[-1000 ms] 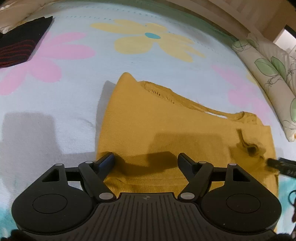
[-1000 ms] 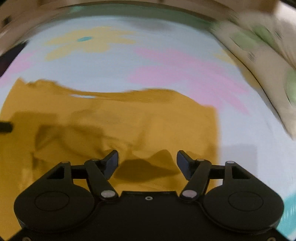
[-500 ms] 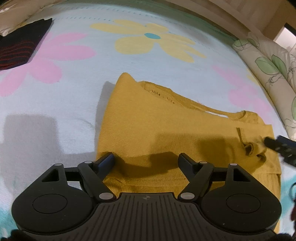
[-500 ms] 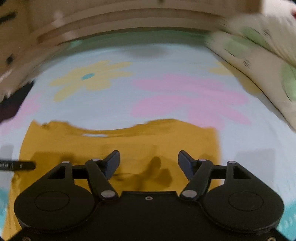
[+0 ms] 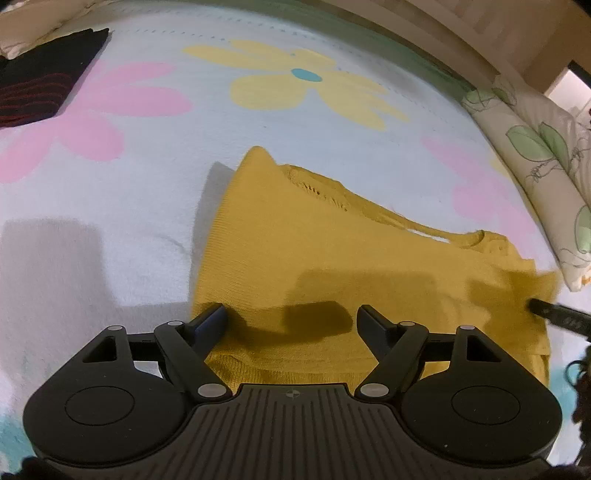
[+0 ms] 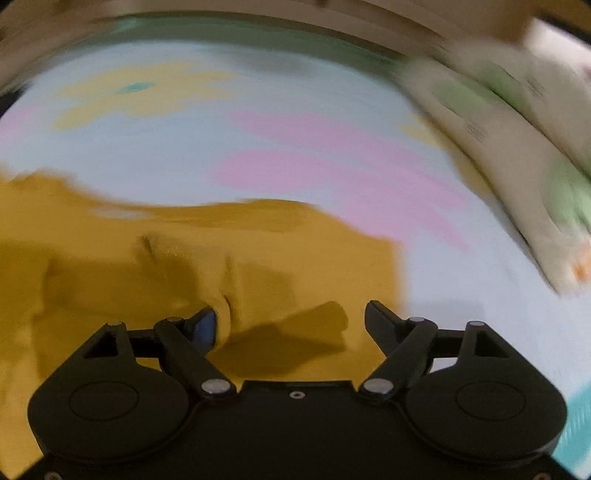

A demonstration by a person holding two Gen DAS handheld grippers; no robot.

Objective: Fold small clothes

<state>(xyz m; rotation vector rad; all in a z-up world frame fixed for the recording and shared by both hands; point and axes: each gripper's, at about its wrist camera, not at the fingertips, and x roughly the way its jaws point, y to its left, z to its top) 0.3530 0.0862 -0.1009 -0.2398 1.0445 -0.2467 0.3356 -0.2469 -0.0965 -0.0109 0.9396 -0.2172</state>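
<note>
A mustard-yellow knitted garment (image 5: 332, 251) lies flat on the flowered bedspread (image 5: 147, 177), neckline toward the far side. My left gripper (image 5: 290, 314) hovers open over its near left edge, with only fabric below and nothing pinched. One of the right gripper's fingers (image 5: 550, 315) shows at the garment's right edge. In the blurred right wrist view the garment (image 6: 258, 266) fills the lower left. My right gripper (image 6: 290, 315) is over it with jaws opening. The left fingertip touches a small crease, and no cloth is clamped.
A folded black garment with red stripes (image 5: 40, 92) lies at the far left of the bed. A leaf-print pillow (image 5: 535, 166) runs along the right side and also shows as the pillow (image 6: 517, 155). A wooden bed frame (image 5: 480, 33) bounds the far edge.
The right gripper's jaws have widened and its view swung up, then back down onto the garment. The bunched lump near the garment's right edge has flattened. The left gripper stayed put.
</note>
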